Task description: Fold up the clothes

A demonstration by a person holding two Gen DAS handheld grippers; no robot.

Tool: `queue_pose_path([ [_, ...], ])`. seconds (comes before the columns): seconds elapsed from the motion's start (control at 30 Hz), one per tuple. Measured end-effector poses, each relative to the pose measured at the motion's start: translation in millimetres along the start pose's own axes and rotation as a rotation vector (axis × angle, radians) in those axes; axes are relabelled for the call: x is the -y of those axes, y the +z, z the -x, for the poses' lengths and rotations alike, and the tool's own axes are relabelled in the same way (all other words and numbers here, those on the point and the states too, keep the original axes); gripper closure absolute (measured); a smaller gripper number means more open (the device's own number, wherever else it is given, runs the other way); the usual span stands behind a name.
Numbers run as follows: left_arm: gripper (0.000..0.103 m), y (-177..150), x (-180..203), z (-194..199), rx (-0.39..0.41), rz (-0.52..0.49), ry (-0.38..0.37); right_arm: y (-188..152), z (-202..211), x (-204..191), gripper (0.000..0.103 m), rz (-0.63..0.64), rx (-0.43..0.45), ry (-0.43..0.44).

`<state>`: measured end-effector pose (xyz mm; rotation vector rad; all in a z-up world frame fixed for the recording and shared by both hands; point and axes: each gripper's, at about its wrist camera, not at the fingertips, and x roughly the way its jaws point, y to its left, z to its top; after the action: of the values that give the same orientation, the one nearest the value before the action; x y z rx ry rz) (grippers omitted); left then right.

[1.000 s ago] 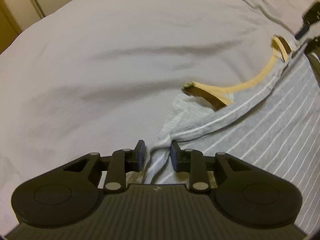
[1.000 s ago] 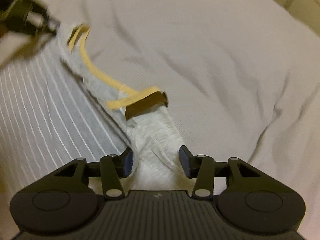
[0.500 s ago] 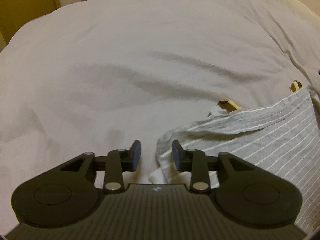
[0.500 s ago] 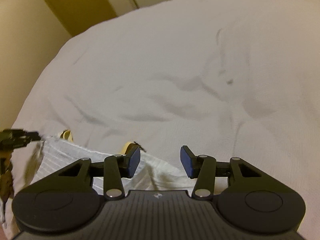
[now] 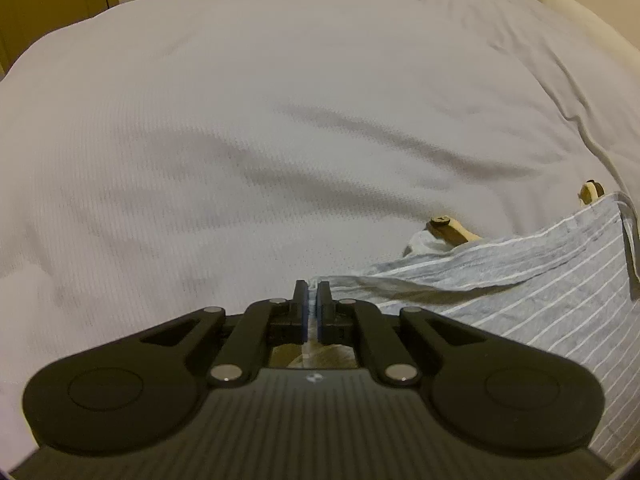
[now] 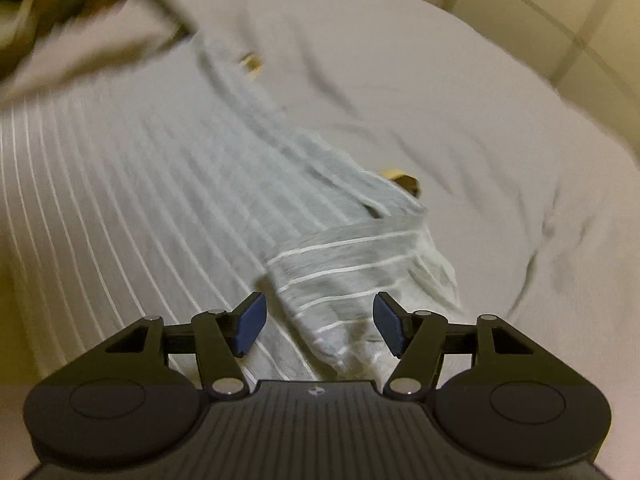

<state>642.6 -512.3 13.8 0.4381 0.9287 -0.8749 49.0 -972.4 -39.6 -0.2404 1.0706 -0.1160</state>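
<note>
A grey garment with thin white stripes [image 5: 520, 280] lies on the white bed [image 5: 240, 120], at the right of the left wrist view. A tan strap end [image 5: 448, 230] pokes out from under its far edge. My left gripper [image 5: 311, 300] is shut on the garment's left corner. In the blurred right wrist view the striped garment [image 6: 120, 184] spreads across the left, with a folded corner [image 6: 352, 264] running toward my right gripper [image 6: 320, 326], which is open with the fabric lying between its fingers. Tan strap bits [image 6: 404, 178] show beyond the fold.
The white bedspread [image 6: 480, 120] stretches ahead and to the right, softly wrinkled. Cupboard doors [image 5: 60, 4] stand beyond the bed's far edge. A pale pillow or headboard edge [image 5: 580, 8] is at the far right.
My left gripper has closed on the garment's corner. My right gripper has swung down over the garment, its jaws wider, with the folded corner between them.
</note>
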Motion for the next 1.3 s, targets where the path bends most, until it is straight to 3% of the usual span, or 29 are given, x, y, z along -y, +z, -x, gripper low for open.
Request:
queue_pose_path([
  [0.1,0.102,0.3,-1.0,6.0,0.003,-0.010,0.002,-3.4,-6.9,-3.0,0.069,0.008,0.000,-0.053],
  [0.13,0.102,0.4,-1.8,8.0,0.008,-0.006,0.001,-4.3,-7.6,1.3,0.089,-0.017,0.006,-0.063],
  [0.17,0.102,0.6,-3.2,11.5,0.018,0.000,-0.002,-4.4,-3.0,12.2,0.103,-0.079,0.026,-0.063],
  [0.3,0.102,0.2,-5.6,16.5,0.037,-0.006,0.002,-12.5,15.7,73.7,0.103,-0.395,0.094,-0.090],
  [0.43,0.102,1.5,-3.5,10.9,0.026,-0.007,0.012,-28.8,3.0,134.0,0.103,-0.649,0.070,-0.103],
  [0.6,0.102,4.5,-6.1,25.6,0.056,-0.008,0.017,-35.8,-2.0,154.0,0.103,-0.715,0.064,-0.099],
  [0.8,0.102,2.6,-16.2,20.0,0.012,0.010,0.022,-48.5,-2.7,163.6,0.103,-0.796,0.057,-0.080],
  [0.97,0.101,5.0,-14.3,2.5,0.008,0.002,0.037,-47.0,-30.3,165.6,0.103,-0.801,0.030,-0.087],
  [1.2,0.101,-6.0,-16.8,16.4,0.066,0.020,0.049,-39.2,-16.9,158.6,0.103,-0.754,0.109,-0.160],
  [1.3,0.101,-9.5,-18.5,12.8,0.066,0.031,0.051,-41.7,-22.6,156.9,0.103,-0.766,0.097,-0.159],
])
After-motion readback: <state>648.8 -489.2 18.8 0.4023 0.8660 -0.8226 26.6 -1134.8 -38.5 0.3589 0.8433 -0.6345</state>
